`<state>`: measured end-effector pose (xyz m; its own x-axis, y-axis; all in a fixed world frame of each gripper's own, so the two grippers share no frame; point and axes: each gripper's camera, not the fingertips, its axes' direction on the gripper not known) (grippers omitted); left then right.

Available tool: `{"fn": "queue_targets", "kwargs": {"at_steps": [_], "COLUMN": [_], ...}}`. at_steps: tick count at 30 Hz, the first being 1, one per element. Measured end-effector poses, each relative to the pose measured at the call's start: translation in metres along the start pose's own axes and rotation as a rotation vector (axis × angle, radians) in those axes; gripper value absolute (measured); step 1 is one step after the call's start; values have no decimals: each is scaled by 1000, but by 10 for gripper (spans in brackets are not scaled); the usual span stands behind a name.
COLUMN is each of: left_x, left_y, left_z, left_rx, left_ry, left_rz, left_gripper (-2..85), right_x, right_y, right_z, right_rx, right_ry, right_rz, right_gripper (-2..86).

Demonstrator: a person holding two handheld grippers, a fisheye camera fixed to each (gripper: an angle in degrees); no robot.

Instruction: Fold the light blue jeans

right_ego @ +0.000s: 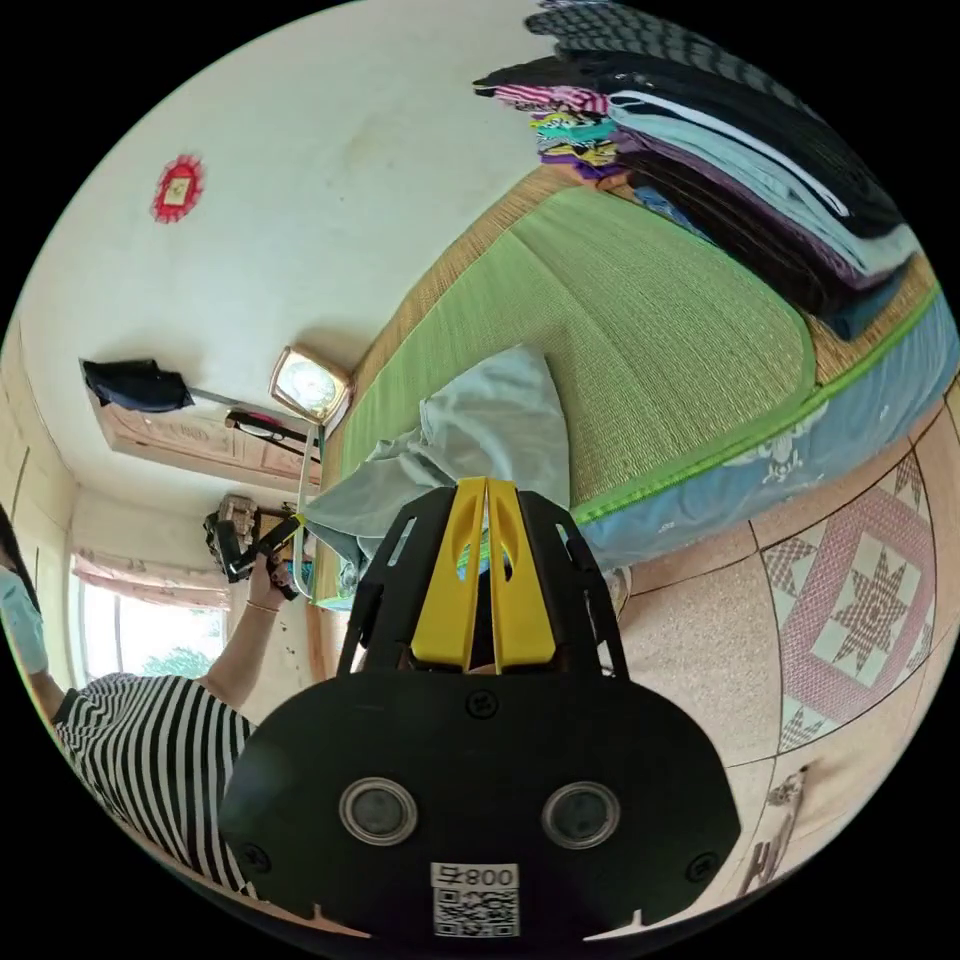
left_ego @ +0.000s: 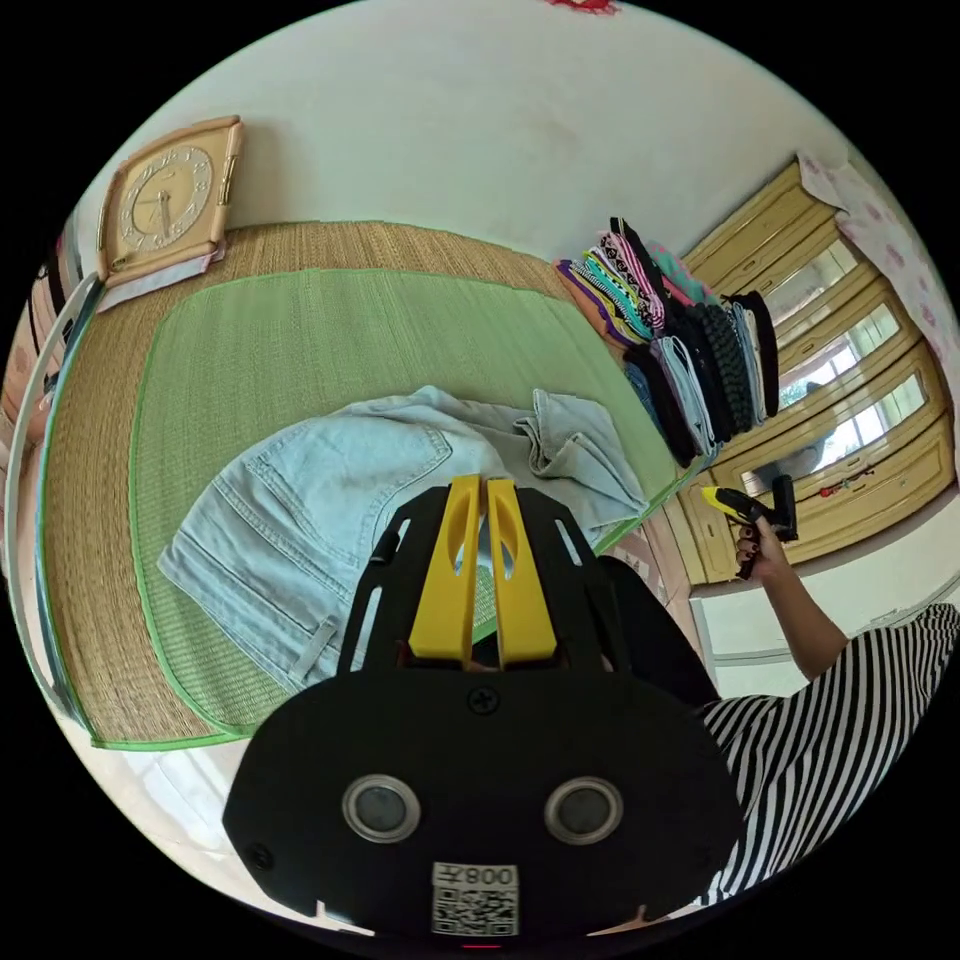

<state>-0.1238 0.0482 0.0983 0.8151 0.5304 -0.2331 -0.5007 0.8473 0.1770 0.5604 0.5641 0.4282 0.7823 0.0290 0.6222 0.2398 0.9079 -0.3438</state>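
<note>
The light blue jeans (left_ego: 330, 520) lie bunched on the green mat (left_ego: 300, 340) of the bed, just past the left tool (left_ego: 484, 490) at 12 o'clock (yellow jaws closed, gripping nothing), while the right tool (right_ego: 485, 490), likewise closed and empty, hangs over the floor (right_ego: 800, 650) with the stack of folded clothes (right_ego: 730, 170) at 1 o'clock.

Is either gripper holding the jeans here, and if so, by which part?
Neither. The left gripper and right gripper both have their jaws shut together on nothing. The jeans lie loose on the green mat.
</note>
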Motion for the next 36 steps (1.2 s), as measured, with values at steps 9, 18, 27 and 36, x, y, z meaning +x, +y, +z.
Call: {"fn": "queue_targets", "kwargs": {"at_steps": [9,18,27,36], "left_x": [-25,-55,-74,-175], "left_y": [-8,-18,-46,-183], "left_z": [-8,-9,-87,-94], "left_rx": [-4,-14,206,198], "left_ry": [-35,-9,-67,-278], "left_rz": [-21,-34,79,-204], "left_gripper": [10,10,11,23], "right_x": [-171,-199,-192,-153], "right_y": [-72,-78,-145,-306], "right_z": [160,186,-26,-76], "right_rx": [-432,-484,69,139], "right_ry": [239,318,134,267], "right_rz": [-655,-684,-358,40], "right_gripper": [128,29,14,66]}}
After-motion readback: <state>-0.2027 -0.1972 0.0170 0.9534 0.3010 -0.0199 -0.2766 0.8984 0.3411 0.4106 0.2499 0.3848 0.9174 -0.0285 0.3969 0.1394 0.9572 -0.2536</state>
